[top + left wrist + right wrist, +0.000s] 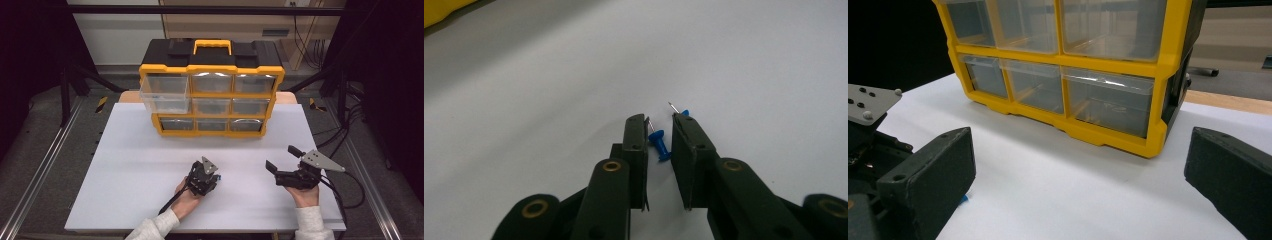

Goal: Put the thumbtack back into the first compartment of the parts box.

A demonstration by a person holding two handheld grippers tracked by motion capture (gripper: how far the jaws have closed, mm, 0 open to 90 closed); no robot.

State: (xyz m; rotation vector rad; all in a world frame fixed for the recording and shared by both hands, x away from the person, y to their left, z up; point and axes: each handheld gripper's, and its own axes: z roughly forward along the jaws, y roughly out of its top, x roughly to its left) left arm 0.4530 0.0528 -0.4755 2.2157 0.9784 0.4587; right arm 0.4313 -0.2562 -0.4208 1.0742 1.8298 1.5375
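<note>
While the left gripper hangs over the white desk, its fingers stand narrowly apart around a blue push pin, not visibly pinching it. A second pin peeks past the far finger, mostly hidden. Light, hard and sharp-tipped, the pin is best taken by its plastic head. The right gripper rests wide open near the yellow drawer organizer.

Drawer cabinet at rear centre of desk; its upper-left drawer pulled out; two pushpins on desk before it, between left tongs; right tongs alongside.
</note>
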